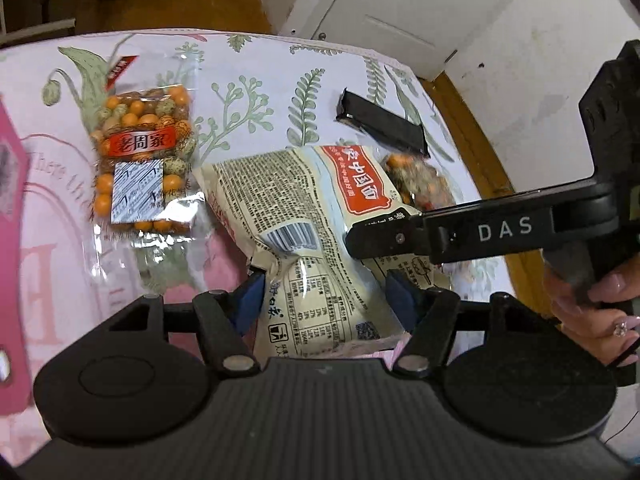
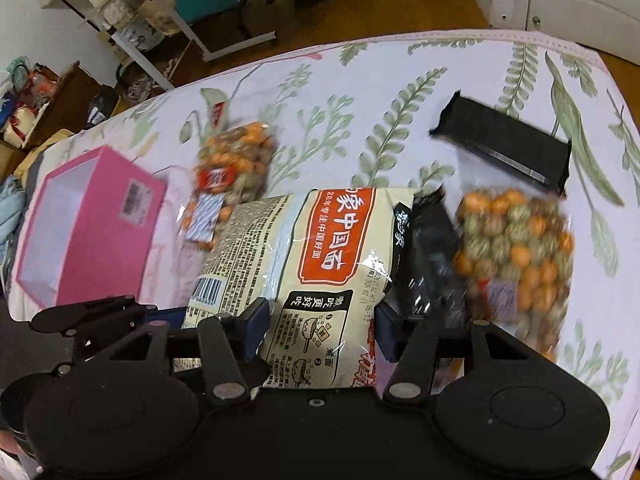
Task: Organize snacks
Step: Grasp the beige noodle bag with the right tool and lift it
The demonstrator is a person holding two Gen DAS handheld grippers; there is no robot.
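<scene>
A cream noodle packet [image 1: 312, 208] [image 2: 320, 248] with a red label lies across the middle of the floral tablecloth. My left gripper [image 1: 326, 294] is shut on its near end, blue pads pressing both crumpled sides. My right gripper [image 2: 322, 330] is shut on the same packet at the other end, and one of its fingers [image 1: 380, 238] shows on top of the packet in the left wrist view. A clear bag of orange and speckled nuts [image 1: 144, 156] [image 2: 232, 164] lies to the left. A second nut bag [image 1: 420, 180] [image 2: 516, 260] lies to the right.
A pink open box [image 2: 92, 216] stands at the table's left end. One black wrapper [image 1: 384, 124] [image 2: 508, 148] lies at the back right, and another black packet [image 2: 432, 256] sits between the noodle packet and the right nut bag. A hand [image 1: 600, 304] holds the right gripper's handle. The table edge [image 1: 460, 128] is close on the right.
</scene>
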